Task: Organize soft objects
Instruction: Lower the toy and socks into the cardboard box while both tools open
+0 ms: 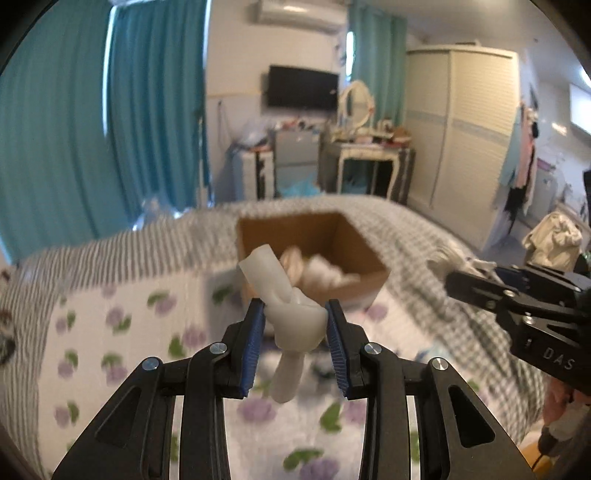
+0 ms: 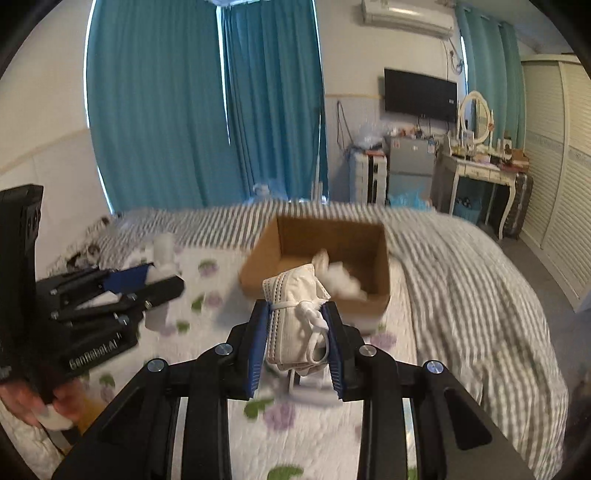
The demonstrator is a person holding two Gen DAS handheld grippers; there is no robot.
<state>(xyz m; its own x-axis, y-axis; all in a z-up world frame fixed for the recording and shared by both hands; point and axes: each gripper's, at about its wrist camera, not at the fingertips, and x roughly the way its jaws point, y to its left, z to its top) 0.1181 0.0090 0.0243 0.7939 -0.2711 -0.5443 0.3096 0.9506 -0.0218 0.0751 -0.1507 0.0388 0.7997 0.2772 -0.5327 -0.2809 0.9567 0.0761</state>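
Bedroom with teal curtains (image 2: 207, 103) forms the background, and one bed (image 2: 461, 266) with a striped grey cover and a flowered quilt (image 1: 122, 332) is the working surface.

One cardboard box (image 2: 332, 236) stands open on the bed, and I take it as the landmark. Inside the box lie several pale soft things (image 2: 341, 278); they are blurred, so I cannot count them exactly.

In front of the box, nearer to the cameras, two soft objects are held in the air. One knotted white cloth (image 1: 295, 317) sits between the blue pads of the left gripper (image 1: 295, 347); the jaws stand narrow and press it on both sides, with one end pointing up toward the box and one end hanging down. One folded white bundle (image 2: 295, 325), tied with a white string, is clamped in the right gripper (image 2: 297, 350), whose jaws are also narrow and squeeze it.

In the right wrist view the left gripper (image 2: 162, 280) appears to the left of the box, and a hand (image 2: 55, 406) holds its handle.

Behind the box, against the far wall, I count one dark television (image 2: 421, 94), one air conditioner (image 2: 406, 18), one dressing table (image 2: 476, 173) with one oval mirror, and one pale wardrobe (image 1: 465, 122) to the right of it.
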